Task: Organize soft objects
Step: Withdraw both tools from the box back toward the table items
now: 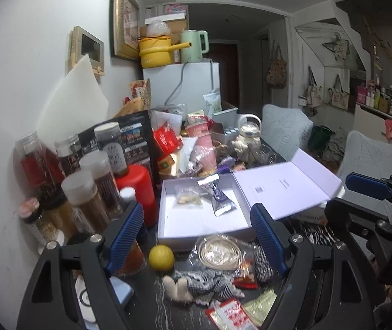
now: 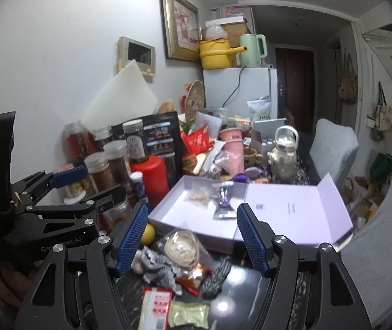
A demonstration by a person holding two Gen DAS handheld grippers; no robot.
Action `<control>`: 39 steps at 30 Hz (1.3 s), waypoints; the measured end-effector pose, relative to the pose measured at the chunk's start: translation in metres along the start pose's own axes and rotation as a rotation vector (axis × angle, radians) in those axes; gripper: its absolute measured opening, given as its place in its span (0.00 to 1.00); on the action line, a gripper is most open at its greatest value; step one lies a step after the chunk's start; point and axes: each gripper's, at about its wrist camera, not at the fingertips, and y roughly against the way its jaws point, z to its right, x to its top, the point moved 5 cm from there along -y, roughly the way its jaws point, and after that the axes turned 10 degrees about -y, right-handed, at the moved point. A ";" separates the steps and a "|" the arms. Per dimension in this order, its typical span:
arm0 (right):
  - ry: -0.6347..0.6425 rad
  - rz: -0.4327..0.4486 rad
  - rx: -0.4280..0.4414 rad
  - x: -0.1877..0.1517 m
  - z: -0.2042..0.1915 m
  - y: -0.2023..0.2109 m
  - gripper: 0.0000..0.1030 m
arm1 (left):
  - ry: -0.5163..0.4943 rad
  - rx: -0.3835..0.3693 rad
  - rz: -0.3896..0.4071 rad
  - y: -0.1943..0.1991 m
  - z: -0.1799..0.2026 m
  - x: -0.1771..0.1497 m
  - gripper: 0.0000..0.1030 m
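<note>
Lying crumpled below the white box [image 1: 168,231], the checked cloth doll [image 1: 204,283] sits between both gaping, empty tools.

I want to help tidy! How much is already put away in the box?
Two packets lie in the open white box: a clear bag and a purple-silver pouch. Both tongs, left and right, are open and empty. Still on the table: checkered cloth toy, bag of cord, red packet, green packet.

Sachets [image 1: 221,201] in box [image 1: 165,220], lemon [image 1: 161,257] before it
</note>
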 end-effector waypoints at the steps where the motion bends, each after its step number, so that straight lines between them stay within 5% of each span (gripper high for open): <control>1: -0.003 -0.004 0.003 -0.004 0.000 0.001 0.66 | -0.005 -0.005 -0.007 0.000 0.002 -0.005 0.78; 20: -0.078 -0.179 -0.008 -0.098 0.011 -0.016 0.66 | 0.007 -0.081 -0.113 0.000 0.016 -0.100 0.78; 39: -0.103 -0.335 -0.128 -0.179 0.049 -0.034 0.66 | 0.094 -0.171 -0.282 -0.041 0.064 -0.175 0.78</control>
